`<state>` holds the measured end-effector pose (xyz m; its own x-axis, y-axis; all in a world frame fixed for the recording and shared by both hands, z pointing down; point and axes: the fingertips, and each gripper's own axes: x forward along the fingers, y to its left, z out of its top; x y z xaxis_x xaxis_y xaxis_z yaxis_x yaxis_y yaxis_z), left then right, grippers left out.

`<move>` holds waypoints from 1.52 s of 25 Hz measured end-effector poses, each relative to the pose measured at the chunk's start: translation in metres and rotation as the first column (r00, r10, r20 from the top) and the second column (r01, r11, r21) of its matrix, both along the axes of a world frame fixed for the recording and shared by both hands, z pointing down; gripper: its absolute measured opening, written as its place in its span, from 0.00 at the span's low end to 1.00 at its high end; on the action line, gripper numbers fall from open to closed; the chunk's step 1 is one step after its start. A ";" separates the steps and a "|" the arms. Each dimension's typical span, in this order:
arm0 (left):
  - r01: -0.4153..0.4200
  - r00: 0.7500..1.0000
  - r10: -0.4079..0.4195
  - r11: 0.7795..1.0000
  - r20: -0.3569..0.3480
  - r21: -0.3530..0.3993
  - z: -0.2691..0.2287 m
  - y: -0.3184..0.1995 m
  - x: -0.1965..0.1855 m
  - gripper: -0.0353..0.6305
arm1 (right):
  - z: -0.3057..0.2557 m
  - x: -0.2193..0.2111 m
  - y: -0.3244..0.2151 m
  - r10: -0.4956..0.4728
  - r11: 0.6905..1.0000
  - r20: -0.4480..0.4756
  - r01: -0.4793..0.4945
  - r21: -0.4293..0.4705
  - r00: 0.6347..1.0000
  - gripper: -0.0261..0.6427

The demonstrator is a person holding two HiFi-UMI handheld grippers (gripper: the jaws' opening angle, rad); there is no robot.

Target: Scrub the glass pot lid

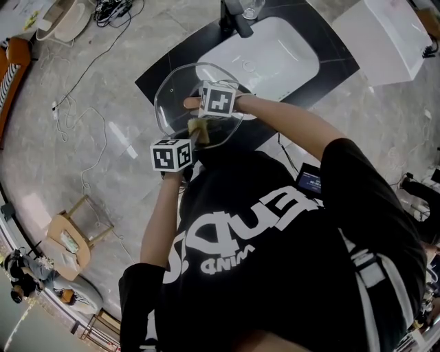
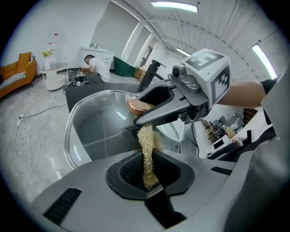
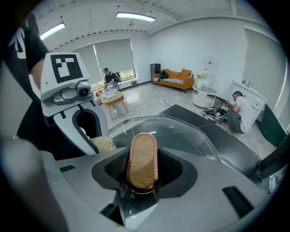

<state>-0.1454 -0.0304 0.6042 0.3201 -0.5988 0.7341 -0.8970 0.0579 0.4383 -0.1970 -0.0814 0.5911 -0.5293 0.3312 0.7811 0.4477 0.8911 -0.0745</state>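
Observation:
The glass pot lid [image 1: 177,104] is held up over the black counter. My right gripper [image 3: 141,177] is shut on the lid's wood-and-copper handle [image 3: 142,159], and the glass dome [image 3: 186,136] spreads out beyond its jaws. My left gripper [image 2: 147,171] is shut on a straw-coloured fibrous scrubber [image 2: 146,147], whose free end reaches up to the lid's glass [image 2: 97,124] just under the right gripper [image 2: 190,93]. In the head view the scrubber [image 1: 199,129] sits at the lid's near rim, between the left gripper [image 1: 173,155] and the right gripper [image 1: 218,100].
A white sink basin [image 1: 271,51] with a dark tap [image 1: 237,20] is set in the black counter [image 1: 155,77] just beyond the lid. A white cabinet [image 1: 385,34] stands at the far right. Cables [image 1: 75,117] trail over the marble floor, and a small wooden table [image 1: 69,237] stands at the left.

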 end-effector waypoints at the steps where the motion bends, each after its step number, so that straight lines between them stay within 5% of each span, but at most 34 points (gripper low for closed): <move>1: 0.010 1.000 -0.010 1.000 0.002 -0.002 0.000 0.002 -0.006 0.13 | 0.000 -0.001 0.000 0.000 1.000 0.008 0.000 -0.001 1.000 0.30; 8: 0.074 0.996 -0.074 0.997 0.043 -0.012 0.001 0.005 -0.053 0.13 | 0.000 -0.004 -0.001 0.003 1.000 0.031 -0.003 0.007 1.000 0.30; 26: 0.046 0.991 -0.043 0.999 0.127 -0.020 0.001 -0.061 -0.112 0.13 | 0.003 -0.002 -0.004 0.041 0.999 0.027 -0.041 0.000 0.999 0.30; 38: -0.077 0.979 0.083 0.996 0.185 -0.042 -0.001 -0.119 -0.112 0.13 | 0.005 -0.003 -0.003 0.024 0.999 -0.020 -0.024 0.032 1.000 0.30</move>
